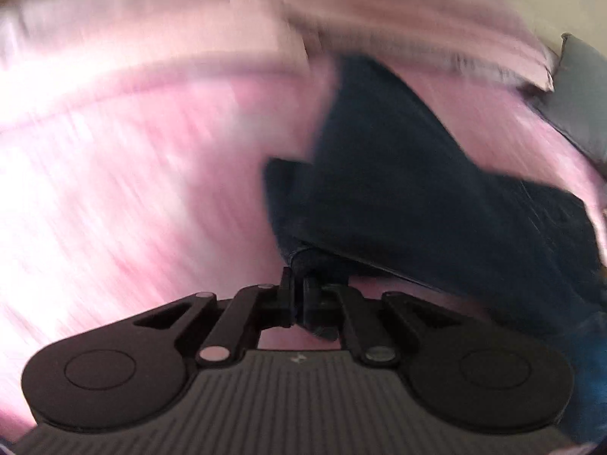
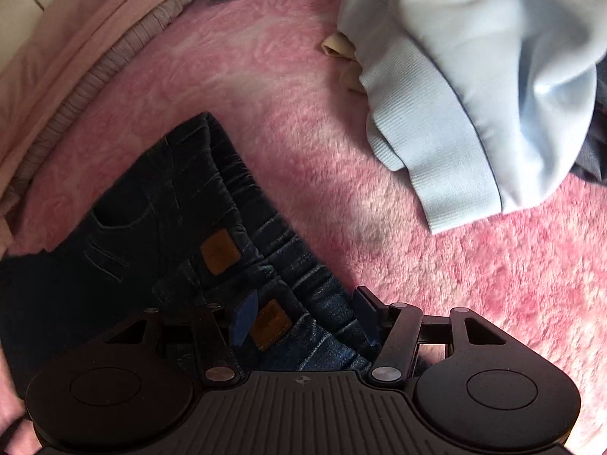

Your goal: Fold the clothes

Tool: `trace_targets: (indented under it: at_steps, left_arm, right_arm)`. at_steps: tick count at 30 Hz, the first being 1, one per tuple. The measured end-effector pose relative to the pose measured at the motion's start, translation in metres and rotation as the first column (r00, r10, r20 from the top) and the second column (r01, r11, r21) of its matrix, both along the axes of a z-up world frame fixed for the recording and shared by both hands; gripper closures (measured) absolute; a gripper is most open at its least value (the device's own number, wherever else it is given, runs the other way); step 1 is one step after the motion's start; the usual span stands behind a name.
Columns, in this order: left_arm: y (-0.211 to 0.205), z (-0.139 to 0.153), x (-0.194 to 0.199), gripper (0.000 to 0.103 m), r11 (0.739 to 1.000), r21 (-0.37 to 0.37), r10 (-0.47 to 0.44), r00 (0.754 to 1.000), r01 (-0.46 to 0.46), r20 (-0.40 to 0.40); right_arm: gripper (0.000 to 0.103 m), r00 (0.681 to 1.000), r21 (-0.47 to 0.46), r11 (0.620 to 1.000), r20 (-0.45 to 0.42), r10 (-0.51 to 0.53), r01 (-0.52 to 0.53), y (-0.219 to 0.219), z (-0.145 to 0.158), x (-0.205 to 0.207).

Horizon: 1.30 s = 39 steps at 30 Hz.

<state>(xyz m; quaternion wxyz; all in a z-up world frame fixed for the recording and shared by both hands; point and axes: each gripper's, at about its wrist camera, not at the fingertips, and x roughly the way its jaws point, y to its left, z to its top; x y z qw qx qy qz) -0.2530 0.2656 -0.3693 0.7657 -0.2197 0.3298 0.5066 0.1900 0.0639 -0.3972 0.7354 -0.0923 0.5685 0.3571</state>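
Left view is badly smeared, but the left claw (image 1: 297, 288) is pinched tight on a corner of the dark jeans (image 1: 398, 174) lying on the pink blanket (image 1: 132, 189). The right claw (image 2: 303, 318) gapes over the waistband without gripping it. A pale blue garment (image 2: 474, 94) is cut off at the frame's edge.

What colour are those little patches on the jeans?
Tan-orange leather patches on dark blue jeans; clearest in the right wrist view.
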Motion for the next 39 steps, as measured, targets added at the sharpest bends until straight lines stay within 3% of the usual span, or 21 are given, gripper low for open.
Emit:
trace_targets:
  at_steps: [1,3,5,6,7,10,11,14,16,17,19,22,25,27,28,29,31,32,36,37,39]
  left_arm:
    - [0.006,0.021,-0.017,0.1,0.996,0.089,0.034,0.999,-0.031,-0.027]
    - [0.019,0.064,-0.05,0.1,0.96,0.266,0.108,0.992,-0.085,-0.072]
    - [0.03,0.101,-0.088,0.1,0.888,0.442,0.213,0.967,-0.132,-0.138]
    - [0.036,0.113,-0.108,0.1,0.852,0.502,0.273,0.945,-0.149,-0.181]
    - [0.044,0.12,-0.13,0.096,0.836,0.522,0.319,0.923,-0.167,-0.216]
    - [0.066,0.101,-0.191,0.068,0.887,0.356,0.397,0.879,-0.294,-0.265]
    - [0.069,0.089,-0.209,0.07,0.889,0.29,0.43,0.863,-0.354,-0.266]
    - [0.078,0.052,-0.257,0.07,0.854,0.096,0.517,0.812,-0.512,-0.269]
    - [0.068,0.031,-0.268,0.07,0.827,0.02,0.553,0.807,-0.562,-0.208]
    - [0.065,0.022,-0.27,0.07,0.82,-0.013,0.561,0.807,-0.573,-0.184]
    - [0.063,0.008,-0.259,0.071,0.832,-0.056,0.539,0.828,-0.552,-0.156]
    - [0.062,-0.002,-0.233,0.071,0.874,-0.106,0.465,0.88,-0.474,-0.098]
    - [0.076,-0.002,-0.211,0.071,0.915,-0.102,0.39,0.92,-0.391,-0.033]
    - [0.087,-0.002,-0.208,0.07,0.919,-0.112,0.379,0.925,-0.377,-0.002]
    - [0.093,-0.004,-0.212,0.069,0.909,-0.122,0.403,0.915,-0.399,0.014]
    - [0.099,-0.007,-0.22,0.066,0.889,-0.135,0.446,0.894,-0.438,0.036]
    - [0.107,-0.011,-0.246,0.06,0.828,-0.181,0.552,0.827,-0.531,0.101]
    - [0.11,-0.014,-0.261,0.057,0.791,-0.209,0.606,0.783,-0.575,0.138]
    - [0.12,-0.03,-0.317,0.051,0.62,-0.334,0.784,0.555,-0.71,0.277]
    - [0.124,-0.035,-0.326,0.051,0.594,-0.359,0.804,0.513,-0.72,0.3]
    - [0.136,-0.048,-0.339,0.053,0.56,-0.404,0.827,0.454,-0.724,0.333]
  right_arm:
    - [0.044,1.0,-0.01,1.0,0.011,0.008,-0.008,0.002,0.0,-0.001]
    - [0.044,1.0,-0.03,1.0,0.019,0.005,-0.005,0.005,-0.001,-0.002]
    - [0.044,1.0,-0.047,0.999,0.02,-0.013,0.014,0.008,0.0,-0.004]
    - [0.044,1.0,-0.052,0.998,0.022,-0.022,0.023,0.009,0.001,-0.005]
    - [0.044,0.999,-0.058,0.998,0.025,-0.031,0.032,0.009,0.001,-0.007]
    - [0.044,0.998,-0.067,0.997,0.042,-0.036,0.038,0.013,0.004,-0.014]
    - [0.044,0.998,-0.067,0.997,0.047,-0.035,0.038,0.015,0.005,-0.017]
    - [0.044,0.998,-0.071,0.997,0.066,-0.024,0.029,0.02,0.01,-0.026]
    - [0.044,0.995,-0.084,0.996,0.099,-0.005,0.014,0.023,0.013,-0.033]
    - [0.044,0.994,-0.093,0.996,0.113,0.004,0.007,0.024,0.014,-0.035]
    - [0.044,0.99,-0.111,0.994,0.141,0.023,-0.007,0.026,0.017,-0.041]
    - [0.044,0.985,-0.108,0.994,0.168,0.027,-0.009,0.028,0.023,-0.048]
    - [0.044,0.982,-0.106,0.994,0.186,0.03,-0.01,0.029,0.027,-0.053]
    - [0.044,0.978,-0.108,0.994,0.201,0.045,-0.024,0.029,0.029,-0.057]
    - [0.044,0.977,-0.108,0.994,0.208,0.053,-0.03,0.029,0.03,-0.058]
    - [0.044,0.977,-0.107,0.994,0.209,0.05,-0.027,0.025,0.031,-0.06]
    - [0.044,0.977,-0.105,0.994,0.211,0.043,-0.021,0.018,0.032,-0.065]
    - [0.044,0.977,-0.104,0.994,0.211,0.04,-0.018,0.014,0.033,-0.067]
    - [0.044,0.977,-0.11,0.993,0.211,-0.008,0.032,-0.003,0.031,-0.081]
    - [0.044,0.977,-0.114,0.992,0.211,-0.02,0.045,-0.006,0.029,-0.085]
    - [0.044,0.975,-0.121,0.99,0.218,-0.041,0.069,-0.011,0.028,-0.096]
